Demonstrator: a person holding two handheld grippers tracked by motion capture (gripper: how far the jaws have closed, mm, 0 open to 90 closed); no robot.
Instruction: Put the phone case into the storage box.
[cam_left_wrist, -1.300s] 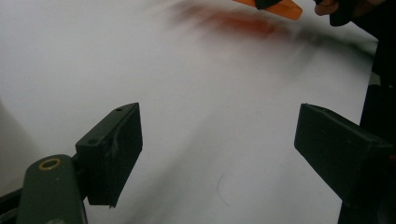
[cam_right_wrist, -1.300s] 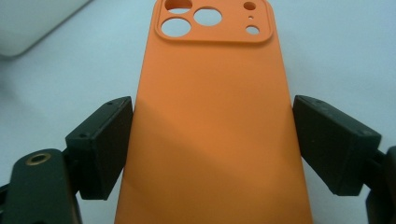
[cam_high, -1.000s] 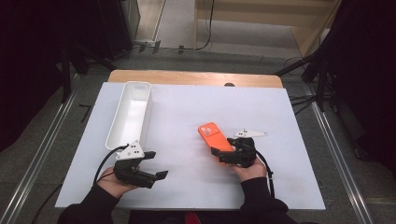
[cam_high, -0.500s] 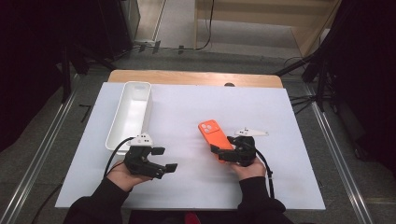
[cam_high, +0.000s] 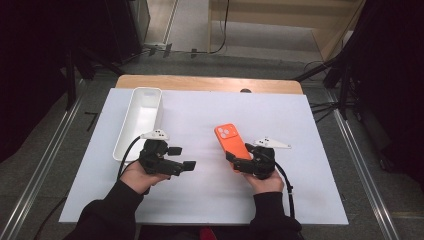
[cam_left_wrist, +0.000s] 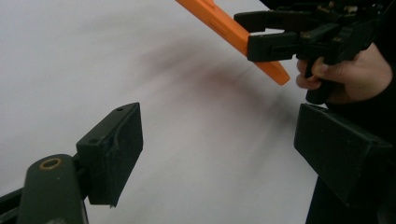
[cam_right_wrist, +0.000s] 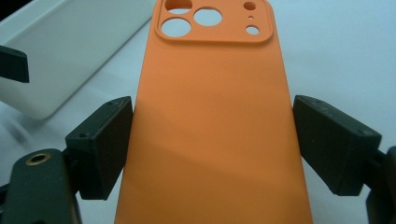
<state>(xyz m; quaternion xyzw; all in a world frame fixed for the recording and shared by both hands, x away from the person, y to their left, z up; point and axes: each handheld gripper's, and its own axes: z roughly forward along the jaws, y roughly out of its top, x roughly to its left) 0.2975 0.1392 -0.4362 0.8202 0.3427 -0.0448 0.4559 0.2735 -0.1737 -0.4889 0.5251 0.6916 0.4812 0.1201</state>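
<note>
The right gripper (cam_high: 241, 163) clamped an orange phone case (cam_high: 231, 141) by its edges, lifted above the desk (cam_high: 310, 130). The left gripper (cam_high: 182, 158) gaped empty nearby; it should approach the case slowly and squarely.

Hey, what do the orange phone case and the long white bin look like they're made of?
The orange phone case looks like soft silicone or matte rubbery plastic: an even, non-glossy surface, rounded moulded edges round the camera cutouts, no reflections. The right gripper holds it across its sides. The white bin looks like smooth moulded plastic with a slight sheen, thin walls and a rounded rim; coated metal cannot be ruled out.
</note>
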